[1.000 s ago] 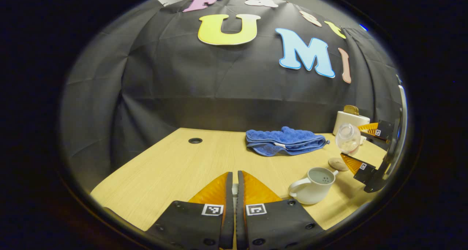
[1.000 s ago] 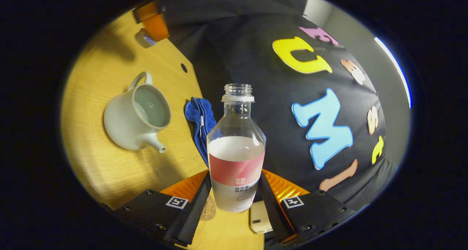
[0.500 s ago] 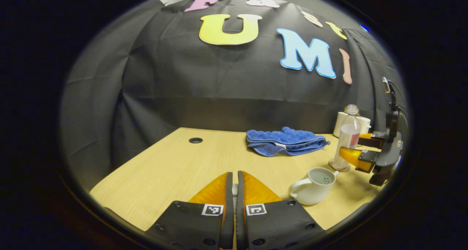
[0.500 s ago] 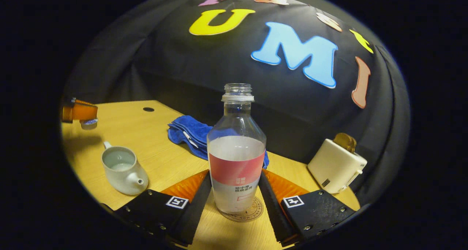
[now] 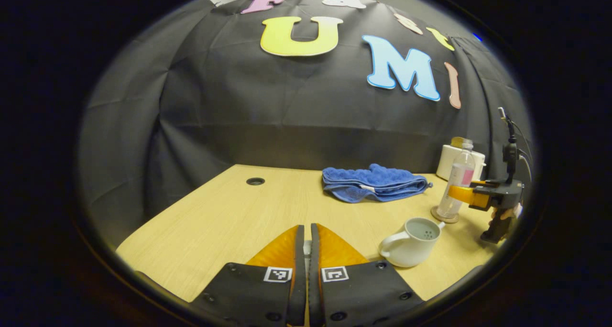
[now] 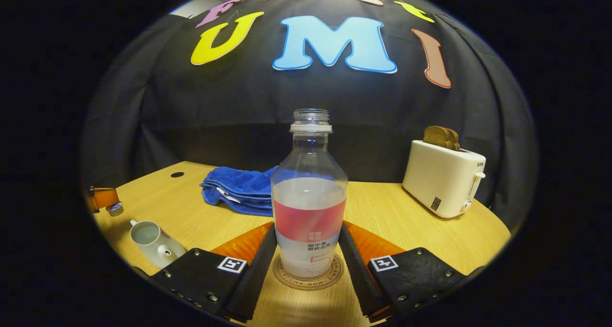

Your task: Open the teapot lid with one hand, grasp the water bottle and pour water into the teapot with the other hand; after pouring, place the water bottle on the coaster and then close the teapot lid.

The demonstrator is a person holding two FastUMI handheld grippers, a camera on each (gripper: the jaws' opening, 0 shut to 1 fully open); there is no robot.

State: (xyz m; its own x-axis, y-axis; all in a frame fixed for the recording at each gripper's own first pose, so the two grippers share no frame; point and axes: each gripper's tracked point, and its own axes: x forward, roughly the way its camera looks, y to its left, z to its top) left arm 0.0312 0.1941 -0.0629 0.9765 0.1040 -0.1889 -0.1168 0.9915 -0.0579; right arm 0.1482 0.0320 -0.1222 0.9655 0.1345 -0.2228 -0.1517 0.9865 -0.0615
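Right tool [image 6: 308, 250] clamped level; left tool [image 5: 304, 250] closed.

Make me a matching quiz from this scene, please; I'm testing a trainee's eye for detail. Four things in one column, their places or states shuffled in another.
Things:
1. bottle
2. teapot
3. towel
4. toaster

Places or states:
A. folded, near the back wall
B. upright on the coaster
C. bread sticking out of its top
D. lid off, open

Pairs: 1-B, 2-D, 3-A, 4-C

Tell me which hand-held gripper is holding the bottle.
The right hand-held gripper: its fingers clamp the water bottle standing on the coaster. The left hand-held gripper pinches the teapot lid instead.
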